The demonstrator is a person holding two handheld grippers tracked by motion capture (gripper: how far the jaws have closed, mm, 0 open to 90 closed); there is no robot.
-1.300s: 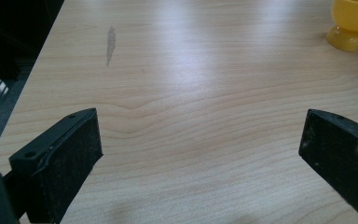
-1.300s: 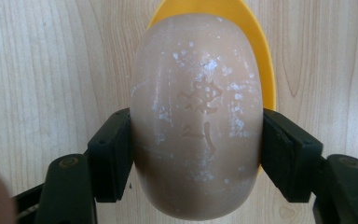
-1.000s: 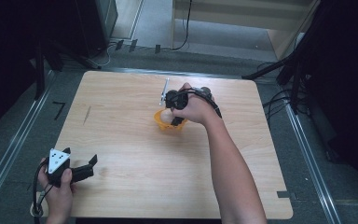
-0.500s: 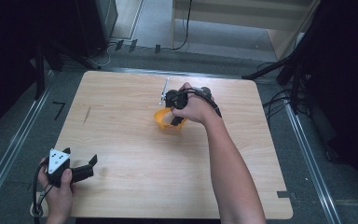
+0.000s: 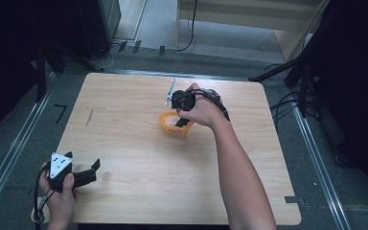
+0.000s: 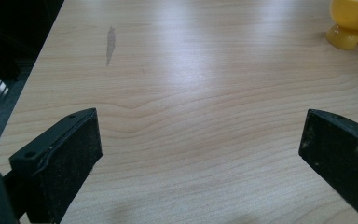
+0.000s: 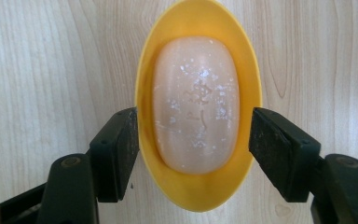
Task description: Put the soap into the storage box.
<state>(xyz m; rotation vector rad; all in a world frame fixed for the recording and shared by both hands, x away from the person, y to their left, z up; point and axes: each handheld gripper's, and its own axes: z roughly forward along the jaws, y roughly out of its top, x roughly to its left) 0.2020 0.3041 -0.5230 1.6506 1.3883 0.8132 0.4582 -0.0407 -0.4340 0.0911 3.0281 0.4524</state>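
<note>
A: Orientation of the dish first?

B: Yellow oval soap dish, seen straight down in the right gripper view. Long axis runs along the gripper's own line, narrow ends pointing away from the camera and back toward it. The bar of soap inside lies the same way, lengthwise in the bowl.

A: Against the jaws?

B: The right gripper straddles the near half of the dish across its short axis. One jaw stands at each long side, outside the rim. The left-hand pad looks touching or just short of the wall. The right-hand pad sits just beside the rim; I cannot tell contact. Jaws moderately wide, spanning the dish; whether they grip it I cannot tell.

A: Appearance?

B: Dish glossy, bright yellow, smooth rim. Soap pale peach, rounded oval, faint stamped marks in the middle, white flecks scattered over the top.

A: Where on the worktop?

B: High view: dish slightly toward the far edge from the middle of the wooden worktop, roughly midway between left and right edges. The right hand and gripper come down over it. A small metal piece lies just beyond, toward the far edge.

A: Left side?

B: Left gripper held by the left hand near the near-left corner, well apart from the dish. Its own view shows jaws spread wide, nothing between them, bare wood below, a grey smear ahead, the dish's foot at the top right.
</note>
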